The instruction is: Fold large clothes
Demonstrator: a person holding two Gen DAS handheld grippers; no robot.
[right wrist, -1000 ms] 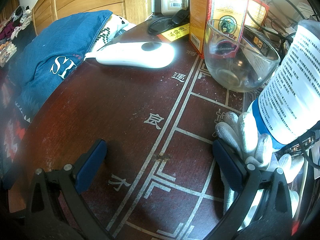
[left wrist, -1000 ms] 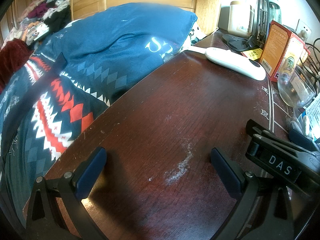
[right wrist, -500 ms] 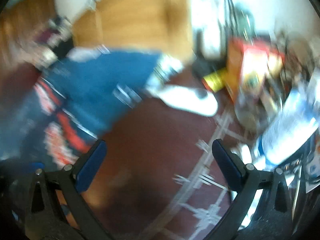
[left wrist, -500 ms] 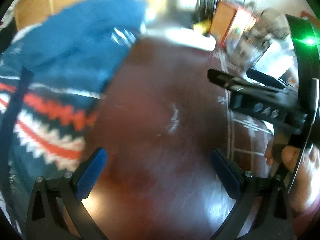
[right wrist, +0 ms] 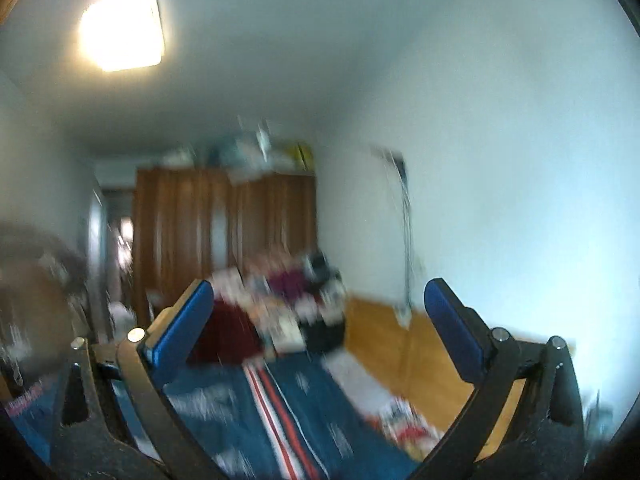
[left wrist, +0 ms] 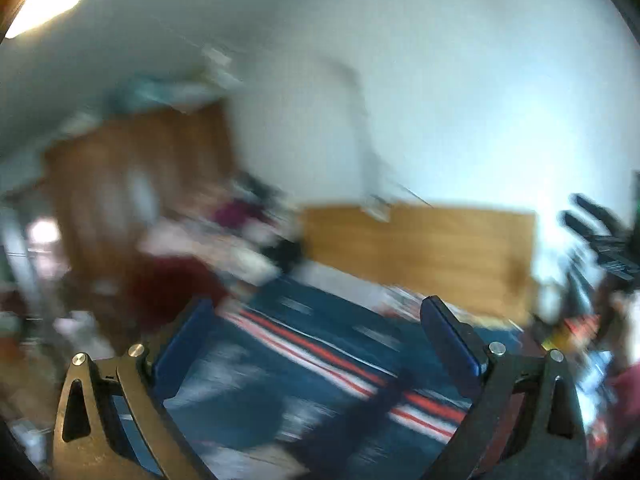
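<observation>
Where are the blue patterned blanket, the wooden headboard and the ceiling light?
blue patterned blanket (left wrist: 320, 384): left wrist view, on its red and white stripes.
wooden headboard (left wrist: 420, 248): left wrist view, on its flat front panel.
ceiling light (right wrist: 120, 30): right wrist view, on its glowing centre.

White walls (right wrist: 500, 160) and a white ceiling (right wrist: 248, 60) enclose the room, lit by a square lamp (right wrist: 122, 30) overhead. A brown wardrobe (right wrist: 224, 232) stands at the far end with blurred things piled on top. A pale wooden headboard (left wrist: 420, 256) runs along the wall.
</observation>
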